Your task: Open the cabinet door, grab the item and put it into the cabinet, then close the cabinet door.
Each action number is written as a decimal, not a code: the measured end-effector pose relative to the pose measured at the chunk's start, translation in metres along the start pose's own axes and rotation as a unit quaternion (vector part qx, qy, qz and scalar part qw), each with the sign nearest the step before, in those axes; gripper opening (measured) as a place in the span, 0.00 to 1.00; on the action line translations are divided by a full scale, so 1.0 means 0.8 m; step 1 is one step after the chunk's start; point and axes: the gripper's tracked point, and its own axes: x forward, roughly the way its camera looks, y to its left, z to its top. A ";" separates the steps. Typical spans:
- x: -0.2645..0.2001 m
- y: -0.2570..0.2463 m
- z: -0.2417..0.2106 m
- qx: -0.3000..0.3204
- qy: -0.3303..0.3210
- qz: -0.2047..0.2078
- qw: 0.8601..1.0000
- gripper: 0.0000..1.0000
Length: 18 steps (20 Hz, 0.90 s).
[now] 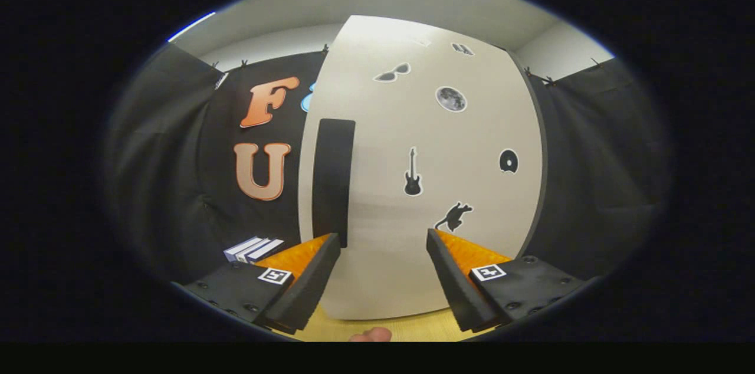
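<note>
White cabinet door (424,185) is standing shut beyond your gripper (383,238), its black handle (333,179) at eleven o'clock; jaws gaping wide, holding nothing.

Wooden tabletop (407,330) bearing white cabinet (424,173), stacked books (253,249).

A recording booth: black cloth walls (596,173) clipped up around a sticker-dotted white cabinet (436,126) on a wooden table (377,327)
</note>
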 end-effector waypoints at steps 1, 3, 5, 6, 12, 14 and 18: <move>0.006 0.000 -0.003 0.006 0.001 0.000 1.000 0.95; 0.014 0.000 -0.004 0.016 0.000 0.003 1.000 0.95; 0.020 0.000 -0.006 0.021 0.001 0.006 1.000 0.95; 0.024 -0.002 -0.007 0.021 0.000 0.006 1.000 0.95; 0.040 0.001 -0.007 0.016 0.000 0.011 1.000 0.95; 0.041 0.001 -0.006 0.018 -0.001 0.014 1.000 0.95; 0.037 0.000 -0.013 0.018 0.007 0.005 1.000 0.96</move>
